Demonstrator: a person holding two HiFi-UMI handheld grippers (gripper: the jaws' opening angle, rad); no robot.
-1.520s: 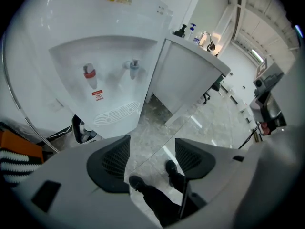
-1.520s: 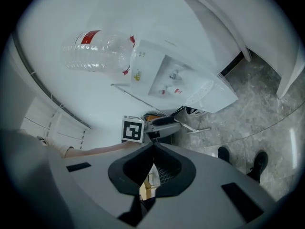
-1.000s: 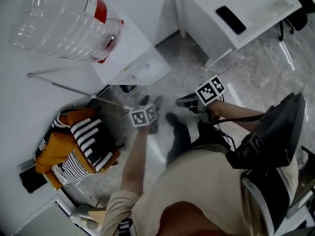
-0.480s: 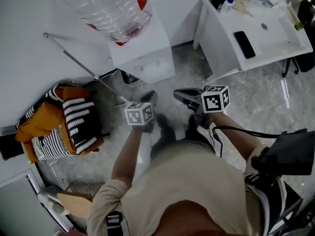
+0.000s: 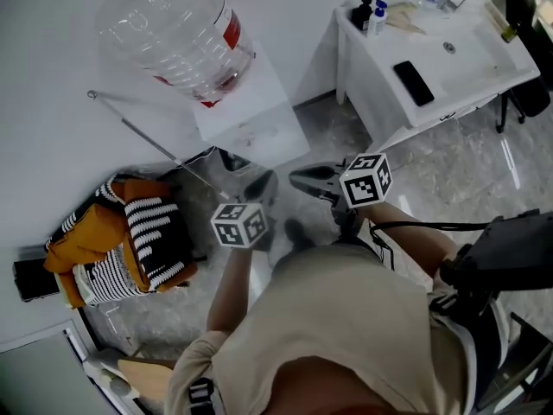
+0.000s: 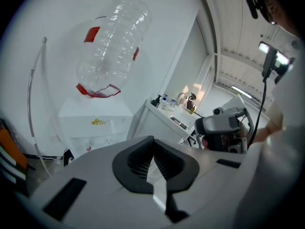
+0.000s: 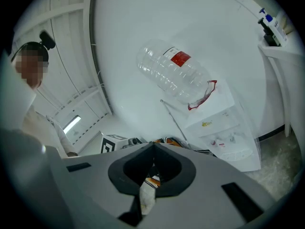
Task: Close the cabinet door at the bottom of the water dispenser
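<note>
The white water dispenser (image 5: 251,124) stands against the wall with a clear bottle (image 5: 173,28) tipped on top. From above, its own top hides its bottom cabinet door. My left gripper (image 5: 263,181) hovers in front of the dispenser; its jaws have just been closing and now stand shut with nothing between them (image 6: 153,142). Beside it, my right gripper (image 5: 300,178) points toward the dispenser (image 7: 214,128), shut and empty (image 7: 153,148). The left gripper view shows the dispenser's upper front (image 6: 95,125) and the bottle (image 6: 112,46); the gripper body hides the lower part.
An orange and striped bundle of cloth (image 5: 130,240) lies left of the dispenser. A thin metal rod (image 5: 143,132) leans by the wall. A white sink counter (image 5: 371,85) with a phone (image 5: 413,59) and bottles (image 5: 367,14) stands to the right. A black bag (image 5: 510,258) hangs at my right side.
Both grippers have risen from low near the dispenser's base toward the camera. The left jaws went from open to shut. The head view has swung, bringing more of the sink counter into sight.
</note>
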